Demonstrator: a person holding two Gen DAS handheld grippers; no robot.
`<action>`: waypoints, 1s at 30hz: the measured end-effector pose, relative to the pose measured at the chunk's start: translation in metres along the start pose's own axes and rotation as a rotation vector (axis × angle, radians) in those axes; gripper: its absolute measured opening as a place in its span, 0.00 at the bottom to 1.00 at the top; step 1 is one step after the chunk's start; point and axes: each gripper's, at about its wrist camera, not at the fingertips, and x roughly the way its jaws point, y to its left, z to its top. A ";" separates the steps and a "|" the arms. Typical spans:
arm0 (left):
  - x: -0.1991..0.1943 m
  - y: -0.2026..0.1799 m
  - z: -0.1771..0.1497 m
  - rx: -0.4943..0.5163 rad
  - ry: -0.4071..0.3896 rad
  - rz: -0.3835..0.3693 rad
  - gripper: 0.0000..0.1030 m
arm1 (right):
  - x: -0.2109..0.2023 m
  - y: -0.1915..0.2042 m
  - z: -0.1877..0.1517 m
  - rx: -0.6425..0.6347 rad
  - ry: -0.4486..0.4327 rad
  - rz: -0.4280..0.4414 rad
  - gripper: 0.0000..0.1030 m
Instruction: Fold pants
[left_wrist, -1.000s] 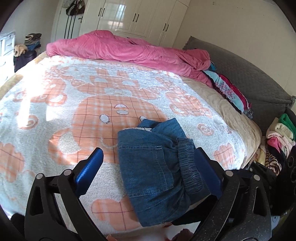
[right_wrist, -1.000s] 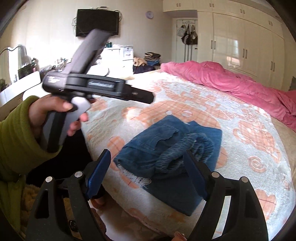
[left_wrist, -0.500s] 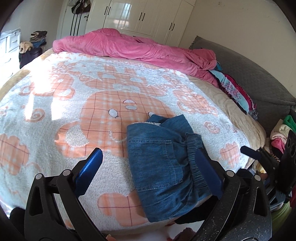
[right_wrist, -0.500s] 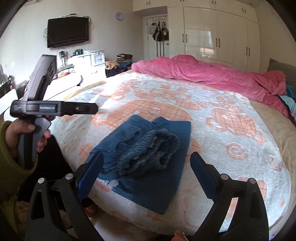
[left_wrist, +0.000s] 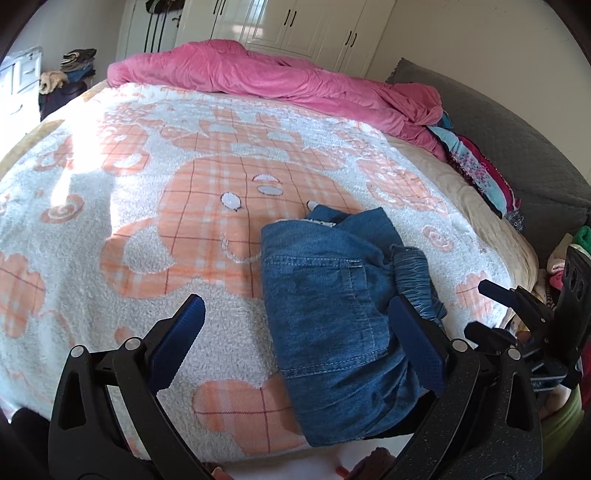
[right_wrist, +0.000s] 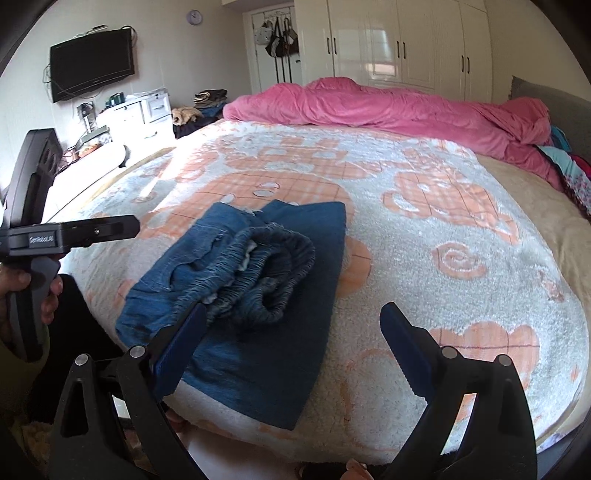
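Note:
Blue denim pants (left_wrist: 332, 295) lie folded in a compact bundle near the front edge of the bed, the elastic waistband bunched on top (right_wrist: 258, 266). My left gripper (left_wrist: 295, 332) is open and empty, above the bed's near edge, just left of the pants. My right gripper (right_wrist: 291, 336) is open and empty, in front of the pants, its left finger (right_wrist: 181, 343) over the bundle's near edge. The left tool also shows in the right wrist view (right_wrist: 55, 236), held off the bed's left side. The right tool shows at the right of the left wrist view (left_wrist: 535, 321).
The bed carries a white and orange fleece blanket (left_wrist: 184, 184). A pink duvet (right_wrist: 388, 107) is heaped along the far side. A grey headboard (left_wrist: 517, 147) and a clothes pile (left_wrist: 480, 166) are at right. White wardrobes, a drawer unit and a wall TV (right_wrist: 92, 70) stand beyond.
Both grippers have drawn back from the pants and stay open. The left tool has dropped lower and moved leftwards in the right wrist view. The pants have not moved.

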 end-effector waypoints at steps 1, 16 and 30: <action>0.002 0.000 -0.001 -0.001 0.003 0.000 0.91 | 0.002 -0.002 0.000 0.008 0.006 -0.002 0.91; 0.041 0.001 -0.020 -0.055 0.072 -0.037 0.90 | 0.039 -0.029 0.008 0.155 0.108 0.079 0.86; 0.071 -0.004 -0.024 -0.096 0.073 -0.083 0.65 | 0.091 -0.032 0.016 0.191 0.162 0.256 0.65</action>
